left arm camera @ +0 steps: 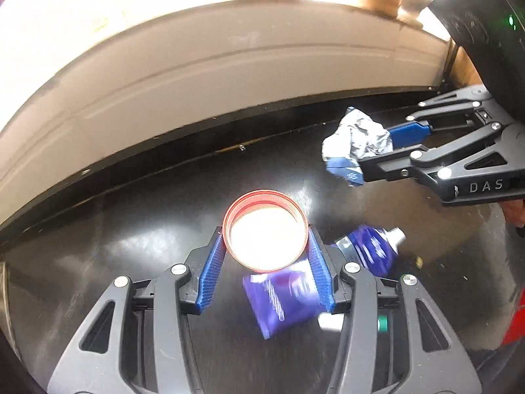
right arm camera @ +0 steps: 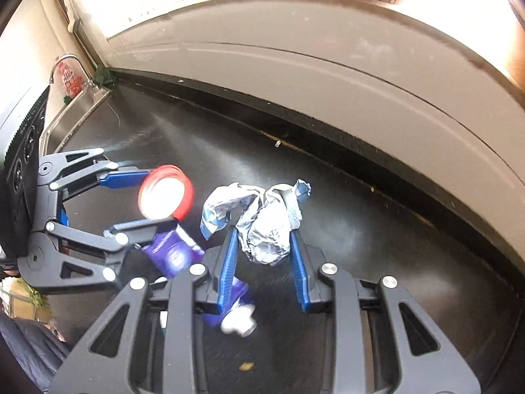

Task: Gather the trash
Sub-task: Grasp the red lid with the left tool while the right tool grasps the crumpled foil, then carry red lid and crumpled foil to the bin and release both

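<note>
The left tongs (left arm camera: 265, 246) reach forward and down over the black counter (left arm camera: 131, 229), their ribbed blue pads (left arm camera: 211, 275) closed against the two sides of a round red lid (left arm camera: 265, 229). The lid is a shallow plastic ring with a threaded rim, its pale inner face glaring in the light; the right wrist view shows it tilted on edge between the pads, above the counter. The right tongs (right arm camera: 262, 239) come in from the right side and grip a crumpled foil wrapper (right arm camera: 262, 226), silvery and creased, with blue printed patches at its edges, pinched between the blue pads. Two glossy purple wrappers lie on the counter under the tongs: a flat rectangular one (left arm camera: 282, 298) just below the lid and a twisted one (left arm camera: 370, 246) with a silver end beside it. The counter is dark and polished, faintly scratched. A pale, smooth wall panel (left arm camera: 229, 65) runs along its far edge.
</note>
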A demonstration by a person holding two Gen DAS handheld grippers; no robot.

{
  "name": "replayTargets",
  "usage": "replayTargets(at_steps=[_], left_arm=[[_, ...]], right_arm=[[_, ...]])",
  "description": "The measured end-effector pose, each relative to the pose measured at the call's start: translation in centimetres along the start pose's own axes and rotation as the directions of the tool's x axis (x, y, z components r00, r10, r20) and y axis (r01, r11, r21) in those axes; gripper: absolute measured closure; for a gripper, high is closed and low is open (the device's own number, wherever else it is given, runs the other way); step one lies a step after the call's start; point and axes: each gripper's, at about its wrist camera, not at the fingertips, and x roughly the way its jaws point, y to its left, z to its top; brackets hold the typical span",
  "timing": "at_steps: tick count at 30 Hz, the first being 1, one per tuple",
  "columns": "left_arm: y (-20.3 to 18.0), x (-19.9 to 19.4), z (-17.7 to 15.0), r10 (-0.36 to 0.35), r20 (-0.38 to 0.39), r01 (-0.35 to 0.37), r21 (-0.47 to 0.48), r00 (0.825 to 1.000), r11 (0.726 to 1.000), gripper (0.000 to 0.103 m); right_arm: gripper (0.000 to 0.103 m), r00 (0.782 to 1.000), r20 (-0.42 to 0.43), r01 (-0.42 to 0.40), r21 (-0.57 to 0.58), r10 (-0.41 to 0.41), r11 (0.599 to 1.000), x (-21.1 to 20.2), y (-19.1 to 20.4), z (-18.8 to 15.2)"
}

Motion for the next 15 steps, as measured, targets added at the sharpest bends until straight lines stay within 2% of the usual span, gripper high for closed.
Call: replayTargets(at_steps=[5,8,10,15], left_arm=[[-0.9,-5.0,-3.6,0.02,0.009,-0.019,-0.027,1.0,0.999,0.055],[-1.5,-7.5,-7.1,0.032,-0.007,-0.032,-0.042,0.999,0.999,0.054],[-2.6,-8.1,-8.6,0.033,-0.012,-0.034,-0.052,0.999,0.998,0.054],[-2.6,-9.5,-11.3,0.039,-0.02,-0.04,-0.089,0.999,0.995,0.054]], right_arm=[[0.072,1.0,0.023,0.007,0.03,-0.008,1.0,-3.4,3.1,-3.2],[0.072,1.0,0.03,0.002,0.05,-0.004,0.999,-4.9,5.4,-5.2],[0.072,0.999,0.032,-0.004,0.06,0.002,0.998,-5.5,7.3,-6.4],[0.072,1.0,0.026,-0.01,0.064,0.009,0.998,-6.5,11.0,-9.0]])
